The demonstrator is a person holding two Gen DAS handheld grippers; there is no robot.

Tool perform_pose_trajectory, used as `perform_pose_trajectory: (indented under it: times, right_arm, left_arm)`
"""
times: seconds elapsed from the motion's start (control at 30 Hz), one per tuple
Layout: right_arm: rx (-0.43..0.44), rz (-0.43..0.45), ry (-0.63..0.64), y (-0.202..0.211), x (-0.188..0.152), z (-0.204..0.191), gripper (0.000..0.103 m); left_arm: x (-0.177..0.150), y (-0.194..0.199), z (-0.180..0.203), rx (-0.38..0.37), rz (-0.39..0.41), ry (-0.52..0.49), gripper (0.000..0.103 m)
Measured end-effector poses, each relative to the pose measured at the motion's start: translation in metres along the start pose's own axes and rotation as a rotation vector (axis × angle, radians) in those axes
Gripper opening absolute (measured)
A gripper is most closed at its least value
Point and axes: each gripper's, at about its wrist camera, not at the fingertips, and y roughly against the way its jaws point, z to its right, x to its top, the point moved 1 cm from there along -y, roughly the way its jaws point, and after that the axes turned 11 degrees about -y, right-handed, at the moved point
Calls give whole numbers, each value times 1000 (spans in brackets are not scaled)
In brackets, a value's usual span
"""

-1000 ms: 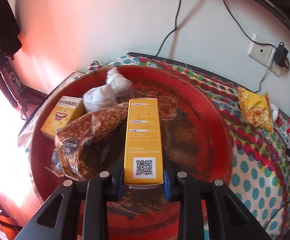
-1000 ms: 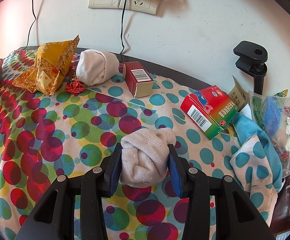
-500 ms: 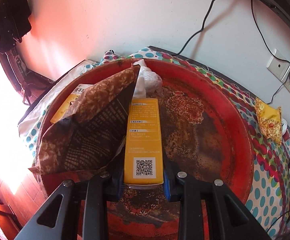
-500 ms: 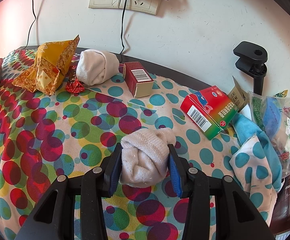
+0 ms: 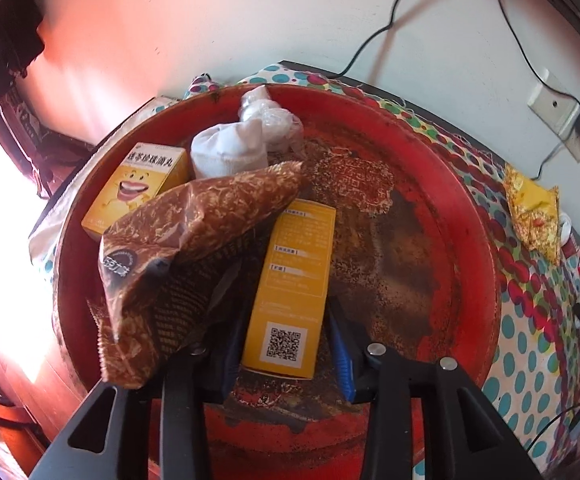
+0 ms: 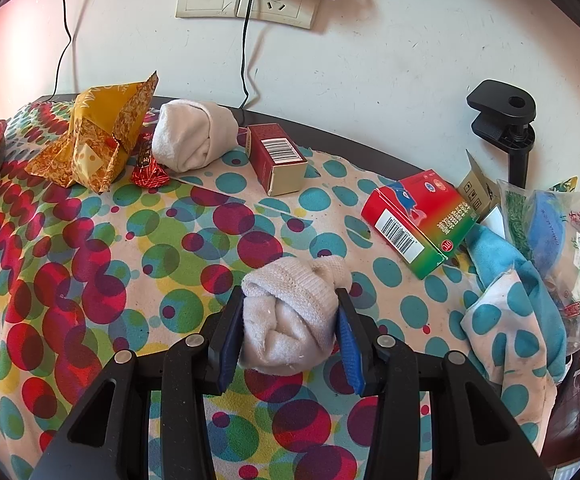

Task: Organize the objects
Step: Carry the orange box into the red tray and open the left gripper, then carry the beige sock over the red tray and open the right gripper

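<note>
Left hand-held gripper [image 5: 285, 344] looks just loosened around the yellow medicine box [image 5: 292, 292] at the red tray's [image 5: 470, 216] 6 o'clock, so I'd back straight out without snagging the brown snack bag [image 5: 185, 256], while the right hand-held gripper [image 6: 290, 332] pinches a rolled sock [image 6: 294, 312].

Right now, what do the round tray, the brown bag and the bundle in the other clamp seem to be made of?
Tray: looks like red-painted metal; the worn, rusty-brown patches suggest this, though lacquered wood is possible.
Brown bag: thin glossy plastic film, crinkled, with a serrated sealed edge.
Bundle: soft knitted fabric, matte cream, apparently a rolled sock; ribbed stitches show, and it bulges out between the right gripper fingers.
</note>
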Motion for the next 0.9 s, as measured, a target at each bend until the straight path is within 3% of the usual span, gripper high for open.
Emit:
perform_pose_trajectory:
  times: [0.37, 0.57, 0.73, 0.9]
  right_arm:
    - [-3, 0, 2, 1, 1, 0, 40]
    - [-6, 2, 6, 0, 2, 1, 40]
    - [4, 19, -6, 4, 1, 0, 40]
    - [-5, 40, -33, 6, 1, 4, 40]
  left_arm:
    - [-9, 43, 31, 8, 115, -175, 48]
    - [-43, 68, 19, -45, 285, -154, 54]
    - [-60, 63, 26, -123, 282, -161, 54]
    - [-67, 65, 51, -114, 339, -251, 54]
